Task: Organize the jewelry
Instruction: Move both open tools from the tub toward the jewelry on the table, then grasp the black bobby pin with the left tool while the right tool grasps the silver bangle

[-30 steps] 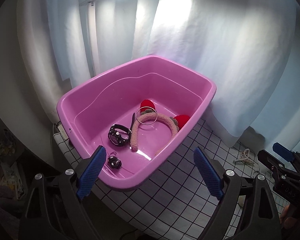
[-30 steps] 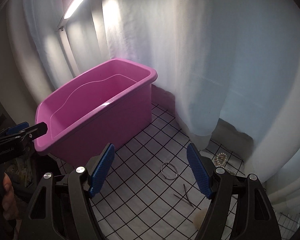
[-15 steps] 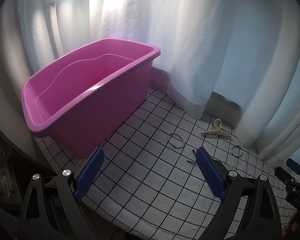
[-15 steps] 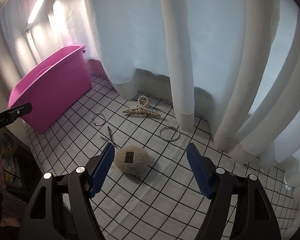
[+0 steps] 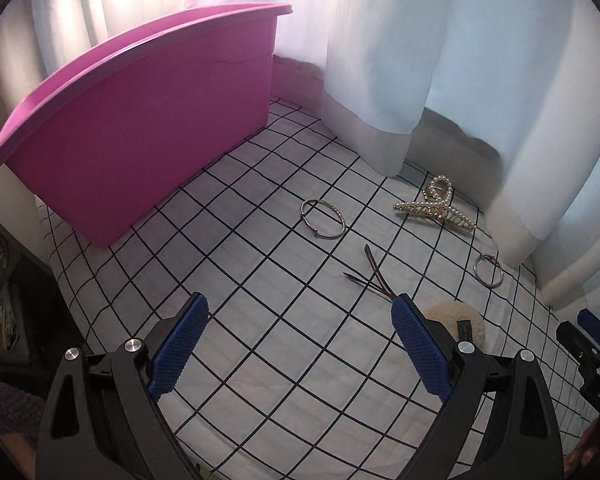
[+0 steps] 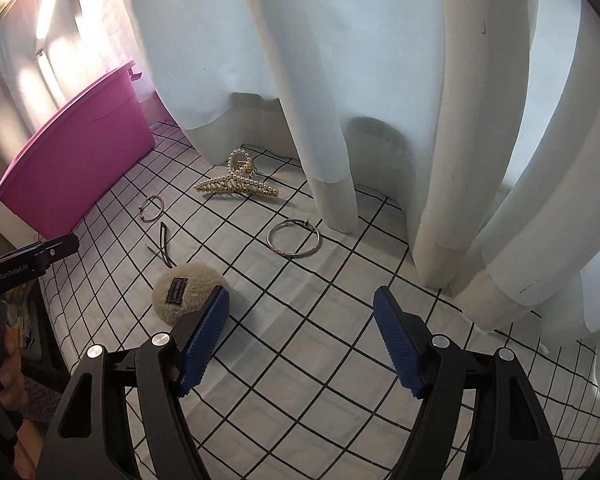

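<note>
Surface [image 5: 260, 320]: white cloth with a black grid, slightly wrinkled. White curtain [image 6: 340, 80] hangs in heavy folds along the back, hems resting on the cloth.

Magenta plastic tub [image 5: 140, 128], smooth-walled with a rolled rim, stands at the left end of the surface; its inside is not visible from here.

Jewelry loose on the cloth, all outside the tub:
- pearl-studded gold claw clip [image 6: 236, 186], lying near the curtain hem
- thin metal bangle [image 6: 293, 241], round, with a small clasp
- second thin bangle [image 5: 323, 219], nearer the tub
- dark slim hairpins [image 5: 370, 274], crossed in a V
- fuzzy cream round puff [image 6: 188, 292] with a small dark label, just beside the pins

Left hand-held gripper [image 5: 298, 350]: black arms, blue textured pads spread wide, nothing between them, above bare cloth.
Right hand-held gripper [image 6: 302, 342]: pads likewise wide apart and empty; its left pad overlaps the puff in view, contact cannot be told.
</note>
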Demonstrator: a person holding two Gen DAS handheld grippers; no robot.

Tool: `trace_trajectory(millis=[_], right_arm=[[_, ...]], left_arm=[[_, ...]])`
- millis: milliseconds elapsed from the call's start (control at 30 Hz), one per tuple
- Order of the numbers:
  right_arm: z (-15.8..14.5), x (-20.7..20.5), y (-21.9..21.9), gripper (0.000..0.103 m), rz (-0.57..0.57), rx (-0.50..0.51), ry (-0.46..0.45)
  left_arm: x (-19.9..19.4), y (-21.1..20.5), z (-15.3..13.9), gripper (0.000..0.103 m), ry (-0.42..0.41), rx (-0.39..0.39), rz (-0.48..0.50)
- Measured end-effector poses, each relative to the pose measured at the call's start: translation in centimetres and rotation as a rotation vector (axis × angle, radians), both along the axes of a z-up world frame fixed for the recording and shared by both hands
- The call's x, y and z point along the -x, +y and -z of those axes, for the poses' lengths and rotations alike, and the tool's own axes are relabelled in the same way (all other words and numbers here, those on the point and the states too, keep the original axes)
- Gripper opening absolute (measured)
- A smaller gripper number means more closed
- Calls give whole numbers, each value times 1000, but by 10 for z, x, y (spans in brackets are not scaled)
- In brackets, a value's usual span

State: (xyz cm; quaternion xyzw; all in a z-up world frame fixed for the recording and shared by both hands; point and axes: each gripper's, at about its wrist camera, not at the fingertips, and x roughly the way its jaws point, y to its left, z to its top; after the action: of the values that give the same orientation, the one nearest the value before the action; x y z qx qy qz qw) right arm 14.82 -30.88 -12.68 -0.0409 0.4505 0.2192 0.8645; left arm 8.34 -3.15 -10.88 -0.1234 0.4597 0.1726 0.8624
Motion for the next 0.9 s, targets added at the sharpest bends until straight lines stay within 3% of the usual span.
trace_trajectory(millis=[433,900], right_arm=[[52,-45,17,71,-53,-18,-3],[72,-55,35,71,-96,-13,-21]], left_arm=[[-45,-19,56,91,26,47,18],[-63,-23,79,91,28,70,20]])
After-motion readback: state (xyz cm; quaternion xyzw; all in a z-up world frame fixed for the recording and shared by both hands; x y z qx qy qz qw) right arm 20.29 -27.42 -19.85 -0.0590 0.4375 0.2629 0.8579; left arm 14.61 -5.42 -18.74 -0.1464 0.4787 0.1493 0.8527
